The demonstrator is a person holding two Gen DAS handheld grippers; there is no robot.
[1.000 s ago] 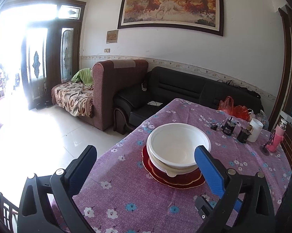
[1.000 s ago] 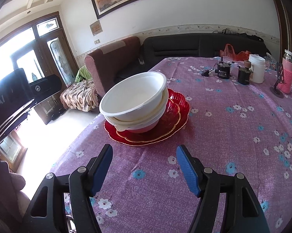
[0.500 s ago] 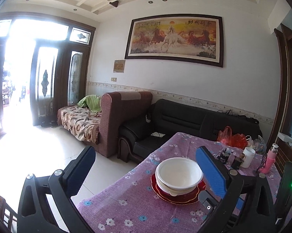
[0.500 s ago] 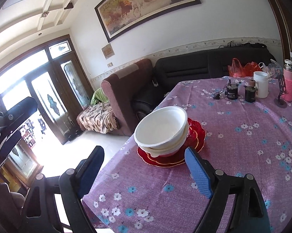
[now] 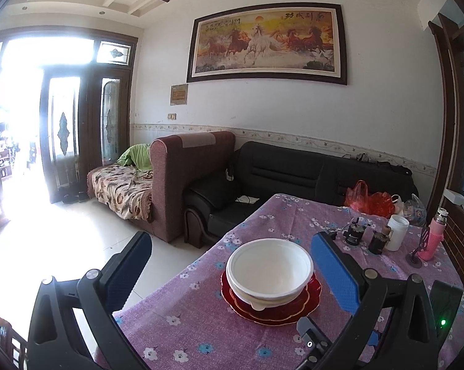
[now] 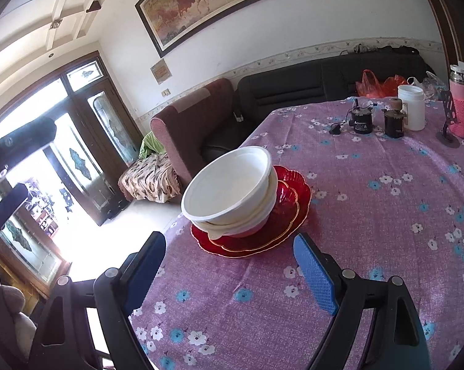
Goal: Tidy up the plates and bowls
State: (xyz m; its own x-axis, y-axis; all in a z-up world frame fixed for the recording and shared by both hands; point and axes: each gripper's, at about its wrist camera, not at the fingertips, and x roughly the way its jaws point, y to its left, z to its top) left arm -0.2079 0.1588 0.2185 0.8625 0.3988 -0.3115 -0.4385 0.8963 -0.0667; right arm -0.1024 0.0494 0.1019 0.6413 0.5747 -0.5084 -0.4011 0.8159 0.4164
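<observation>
White bowls (image 5: 270,269) sit nested in a stack on red scalloped plates (image 5: 309,300) with gold rims, near the table's left edge. The same bowls (image 6: 229,185) and plates (image 6: 289,203) show in the right wrist view. My left gripper (image 5: 229,273) is open and empty, held back from the stack and above the table. My right gripper (image 6: 229,266) is open and empty, just short of the plates' near rim.
The table has a purple flowered cloth (image 6: 386,215). At its far end stand a white jar (image 6: 411,108), a pink bottle (image 6: 460,104), two small dark jars (image 6: 361,121) and a phone stand. Sofas (image 5: 293,172) and the floor lie beyond the left edge.
Both grippers drew back and up from the stack, then came a little closer again. Both stay open. The bowls and plates have not moved.
</observation>
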